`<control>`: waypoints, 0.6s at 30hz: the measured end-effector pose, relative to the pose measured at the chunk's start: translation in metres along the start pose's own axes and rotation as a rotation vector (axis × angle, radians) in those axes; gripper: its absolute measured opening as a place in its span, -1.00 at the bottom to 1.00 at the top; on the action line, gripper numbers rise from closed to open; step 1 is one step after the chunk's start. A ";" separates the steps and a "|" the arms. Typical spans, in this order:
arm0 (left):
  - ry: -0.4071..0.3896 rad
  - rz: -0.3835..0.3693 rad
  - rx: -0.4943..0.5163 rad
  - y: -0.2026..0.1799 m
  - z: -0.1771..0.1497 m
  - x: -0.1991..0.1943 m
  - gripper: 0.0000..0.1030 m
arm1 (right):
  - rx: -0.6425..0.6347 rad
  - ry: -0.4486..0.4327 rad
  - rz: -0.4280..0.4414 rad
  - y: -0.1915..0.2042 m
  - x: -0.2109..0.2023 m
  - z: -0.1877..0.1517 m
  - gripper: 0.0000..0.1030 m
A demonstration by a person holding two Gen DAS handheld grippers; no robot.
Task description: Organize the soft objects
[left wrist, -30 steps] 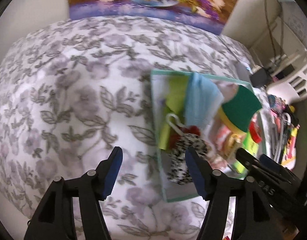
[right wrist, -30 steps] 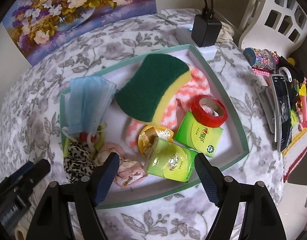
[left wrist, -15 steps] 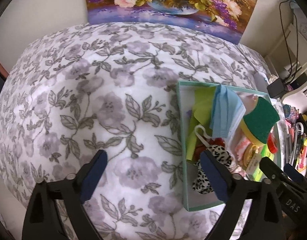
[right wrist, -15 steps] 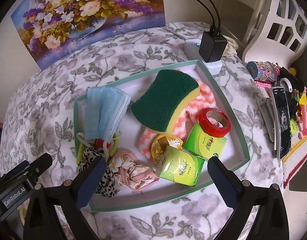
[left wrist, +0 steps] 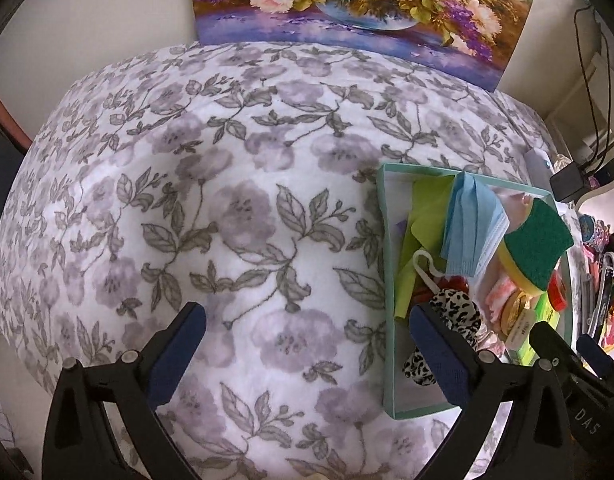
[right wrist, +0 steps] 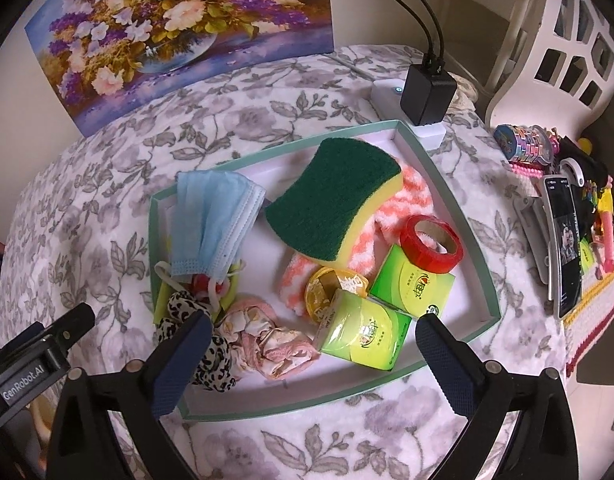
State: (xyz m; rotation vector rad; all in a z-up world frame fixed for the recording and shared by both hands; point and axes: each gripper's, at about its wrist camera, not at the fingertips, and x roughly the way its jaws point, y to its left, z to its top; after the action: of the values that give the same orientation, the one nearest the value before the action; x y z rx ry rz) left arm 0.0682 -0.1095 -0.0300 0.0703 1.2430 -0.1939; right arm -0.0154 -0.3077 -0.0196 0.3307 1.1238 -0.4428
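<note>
A shallow teal-rimmed tray on a floral blanket holds a blue face mask, a green and yellow sponge, an orange-white fuzzy sock, a leopard-print scrunchie, a pink floral scrunchie, two green tissue packs, a red tape roll and a gold round tin. My right gripper hangs open above the tray's near side, nothing between its fingers. My left gripper is open over the bare blanket, left of the tray.
A flower painting leans against the wall at the back. A black charger on a white power strip sits behind the tray. A phone, toys and a white chair crowd the right side. The floral blanket spreads wide to the left.
Both grippers' jaws have spread wider apart. The left wrist view has swung left, so the tray now sits further right in it.
</note>
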 end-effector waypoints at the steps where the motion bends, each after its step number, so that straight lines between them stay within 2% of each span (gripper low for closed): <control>1: 0.000 0.003 -0.006 0.001 -0.001 -0.002 0.97 | -0.004 -0.003 0.000 0.001 -0.001 -0.001 1.00; 5: -0.022 0.067 -0.011 0.007 -0.008 -0.010 0.97 | -0.007 -0.015 0.003 0.005 -0.007 -0.006 1.00; 10: -0.048 0.099 -0.014 0.017 -0.022 -0.020 0.97 | -0.031 -0.016 -0.009 0.012 -0.010 -0.019 1.00; 12: -0.039 0.135 -0.019 0.020 -0.031 -0.022 0.97 | -0.047 -0.020 -0.012 0.015 -0.012 -0.026 1.00; 18: -0.040 0.134 0.004 0.026 -0.052 -0.027 0.97 | -0.092 -0.033 -0.015 0.025 -0.020 -0.048 1.00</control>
State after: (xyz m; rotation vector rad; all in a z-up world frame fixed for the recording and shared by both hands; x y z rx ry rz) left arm 0.0156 -0.0731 -0.0226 0.1521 1.1932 -0.0817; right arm -0.0479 -0.2597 -0.0194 0.2345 1.1112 -0.4071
